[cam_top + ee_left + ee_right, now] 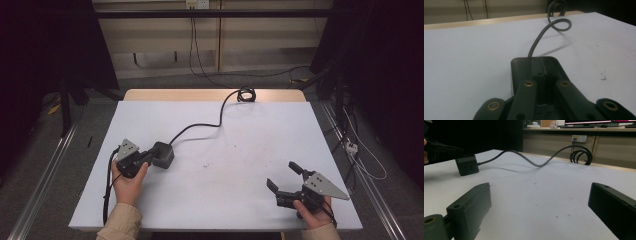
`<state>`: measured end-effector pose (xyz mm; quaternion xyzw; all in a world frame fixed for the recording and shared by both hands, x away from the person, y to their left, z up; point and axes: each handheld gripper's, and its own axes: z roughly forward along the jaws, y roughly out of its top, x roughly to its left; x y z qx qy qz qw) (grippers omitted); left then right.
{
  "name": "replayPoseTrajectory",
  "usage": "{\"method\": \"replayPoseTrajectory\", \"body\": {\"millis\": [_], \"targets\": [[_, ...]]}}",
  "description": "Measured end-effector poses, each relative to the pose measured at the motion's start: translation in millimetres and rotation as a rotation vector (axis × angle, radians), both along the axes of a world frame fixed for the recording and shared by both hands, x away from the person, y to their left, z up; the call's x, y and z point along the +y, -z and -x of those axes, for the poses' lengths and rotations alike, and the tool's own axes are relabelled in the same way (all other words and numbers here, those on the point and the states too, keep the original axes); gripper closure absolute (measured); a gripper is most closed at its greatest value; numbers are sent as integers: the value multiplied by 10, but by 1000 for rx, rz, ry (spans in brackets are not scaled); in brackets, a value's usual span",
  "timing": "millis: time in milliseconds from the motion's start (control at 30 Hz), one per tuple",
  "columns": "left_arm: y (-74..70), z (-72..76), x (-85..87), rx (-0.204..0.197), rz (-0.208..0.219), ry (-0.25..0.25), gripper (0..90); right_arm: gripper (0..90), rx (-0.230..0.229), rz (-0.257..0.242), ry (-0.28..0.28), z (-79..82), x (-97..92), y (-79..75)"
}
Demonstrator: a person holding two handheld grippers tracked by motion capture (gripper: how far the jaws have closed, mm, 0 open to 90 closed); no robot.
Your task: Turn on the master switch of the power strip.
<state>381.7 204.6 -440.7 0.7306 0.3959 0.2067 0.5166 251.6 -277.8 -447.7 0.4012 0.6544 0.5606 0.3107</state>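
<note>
A black power box lies on the white table top at the left, and its black cable snakes away to a coil at the far edge. My left gripper is shut, jaws pressed together, with the tips over the top of the box; nothing shows between them. In the right gripper view the box sits far left with the left gripper above it. My right gripper rests near the front right, open, with bare table between its jaws.
The cable arches off the table mid-way, and its coil stands at the wooden back edge. Metal rails run along the floor on both sides. More cables and a socket strip lie on the floor at the right.
</note>
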Motion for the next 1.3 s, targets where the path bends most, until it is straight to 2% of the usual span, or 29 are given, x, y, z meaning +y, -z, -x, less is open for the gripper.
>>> {"method": "replayPoseTrajectory", "body": {"millis": [133,267,467,733,800,900,1067,1167,1300], "targets": [[0,1,2,3,11,-8,900,39,0,0,1,0,3,-2],[-6,-1,21,1,-1,-13,892,39,3,-5,2,-2,8,-3],[-11,-2,37,5,7,-14,873,39,1,1,-1,-9,15,-4],[-44,13,53,2,38,-12,832,39,2,1,-1,-8,13,-4],[-54,20,57,4,53,-14,815,39,1,1,-4,-11,19,-4],[-66,27,67,10,52,-9,795,39,0,1,-7,-15,24,-4],[-68,29,68,21,50,-13,702,39,-1,1,-9,-24,27,-4],[-73,33,66,22,56,-7,693,39,0,1,-13,-26,31,-4],[-84,39,63,28,59,-1,639,39,1,1,-15,-27,33,-3]]}}
